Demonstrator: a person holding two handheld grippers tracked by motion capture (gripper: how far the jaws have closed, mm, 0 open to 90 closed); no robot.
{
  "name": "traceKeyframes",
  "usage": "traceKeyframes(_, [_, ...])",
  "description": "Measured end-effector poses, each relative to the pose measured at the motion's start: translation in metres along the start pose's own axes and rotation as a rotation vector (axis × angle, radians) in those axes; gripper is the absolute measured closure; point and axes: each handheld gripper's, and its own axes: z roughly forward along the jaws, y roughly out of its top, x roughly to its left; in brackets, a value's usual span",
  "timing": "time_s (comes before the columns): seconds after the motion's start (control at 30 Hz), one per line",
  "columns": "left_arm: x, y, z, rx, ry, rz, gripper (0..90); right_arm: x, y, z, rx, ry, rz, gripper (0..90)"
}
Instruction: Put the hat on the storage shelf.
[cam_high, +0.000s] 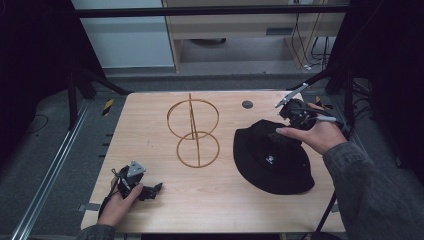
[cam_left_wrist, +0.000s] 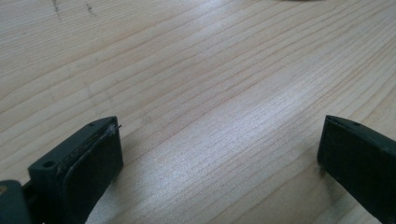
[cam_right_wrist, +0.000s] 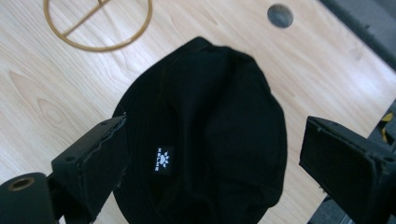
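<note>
One small white label (cam_right_wrist: 163, 159), its writing too small to read, marks a black bucket hat (cam_high: 272, 157) at three o'clock on the pale wooden table (cam_high: 150, 125). Both the left gripper (cam_left_wrist: 219, 154) and right gripper (cam_right_wrist: 212, 154) gape wide, holding nothing.

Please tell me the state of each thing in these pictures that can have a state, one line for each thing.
black bucket hat: lying flat on the table, not gripped, logo patch up.
wooden ring stand: upright on the table, nothing on it.
left gripper: open, low over bare wood, holding nothing.
right gripper: open, jaws spread either side of the hat, above it.
</note>
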Motion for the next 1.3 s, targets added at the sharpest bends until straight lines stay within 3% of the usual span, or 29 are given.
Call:
traceKeyframes(0.3, [0.0, 0.0, 0.0, 0.0, 0.001, 0.001, 0.0, -0.008, -0.007, 0.037, 0.092, 0.04, 0.037, 11.5])
traceKeyframes(0.4, [0.0, 0.0, 0.0, 0.0, 0.0, 0.0, 0.0, -0.006, -0.01, 0.046, 0.129, 0.044, 0.023, 14.4])
traceKeyframes(0.67, [0.0, 0.0, 0.0, 0.0, 0.0, 0.0, 0.0, -0.005, -0.017, 0.053, 0.178, 0.061, 0.009, 34.8])
traceKeyframes(0.7, [0.0, 0.0, 0.0, 0.001, 0.001, 0.002, 0.0, -0.004, -0.018, 0.054, 0.194, 0.069, -0.008, 45.1])
traceKeyframes(0.77, [0.0, 0.0, 0.0, 0.001, 0.0, 0.001, 0.0, -0.004, -0.018, 0.056, 0.215, 0.072, -0.012, 57.0])
traceKeyframes(0.83, [0.0, 0.0, 0.0, 0.0, 0.0, -0.001, 0.0, -0.004, -0.018, 0.057, 0.219, 0.076, -0.021, 67.2])
traceKeyframes(0.87, [0.0, 0.0, 0.0, 0.0, 0.0, -0.001, 0.0, -0.004, -0.018, 0.057, 0.219, 0.076, -0.021, 67.2])
traceKeyframes(0.9, [0.0, 0.0, 0.0, 0.0, 0.0, -0.001, 0.0, -0.004, -0.018, 0.057, 0.219, 0.085, -0.015, 76.1])
traceKeyframes(1.0, [0.0, 0.0, 0.0, 0.001, 0.0, 0.001, 0.0, -0.005, -0.018, 0.057, 0.221, 0.09, -0.015, 83.8])
traceKeyframes(1.2, [0.0, 0.0, 0.0, 0.004, 0.001, 0.006, 0.0, -0.007, -0.018, 0.051, 0.198, 0.09, -0.009, 86.4])
traceKeyframes(1.3, [0.0, 0.0, 0.0, 0.0, 0.001, 0.001, 0.0, -0.011, -0.015, 0.036, 0.154, 0.087, 0.0, 87.3])
